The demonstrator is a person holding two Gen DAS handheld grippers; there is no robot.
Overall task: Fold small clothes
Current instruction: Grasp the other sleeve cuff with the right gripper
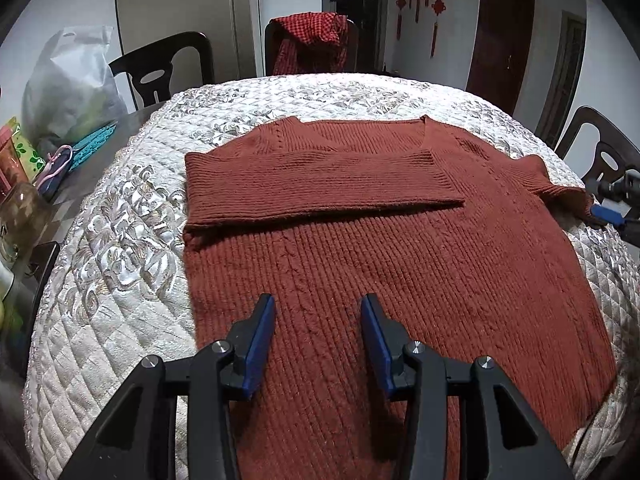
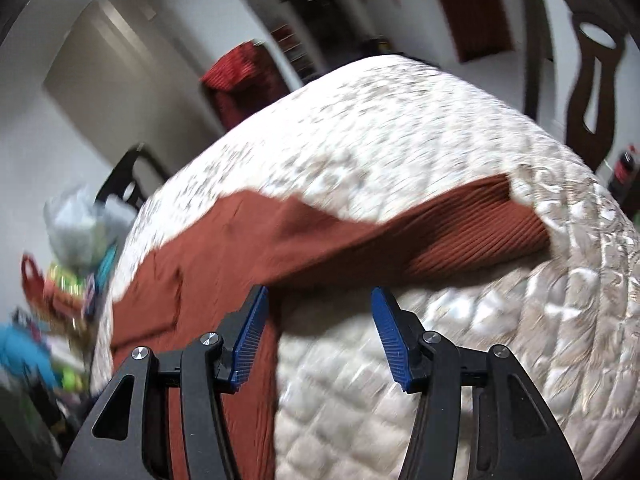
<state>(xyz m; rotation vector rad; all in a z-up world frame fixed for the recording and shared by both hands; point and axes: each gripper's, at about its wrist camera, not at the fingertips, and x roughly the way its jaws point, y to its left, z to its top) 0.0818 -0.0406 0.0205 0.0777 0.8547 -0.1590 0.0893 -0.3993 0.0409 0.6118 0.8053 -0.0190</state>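
A rust-brown knitted sweater (image 1: 380, 248) lies flat on the quilted white table cover (image 1: 120, 272). Its left sleeve (image 1: 312, 178) is folded across the chest. Its right sleeve (image 1: 560, 184) still lies out to the right. My left gripper (image 1: 318, 308) is open and empty, hovering over the sweater's lower body. My right gripper (image 2: 320, 300) is open and empty beside the outstretched right sleeve (image 2: 460, 236); it also shows at the right edge of the left wrist view (image 1: 612, 212). The right wrist view is motion-blurred.
Dark wooden chairs (image 1: 160, 68) stand around the table; one holds a red checked cloth (image 1: 312, 40). A plastic bag (image 1: 68, 84), jars and small items crowd the table's left edge. Another chair (image 2: 588, 76) stands at the right.
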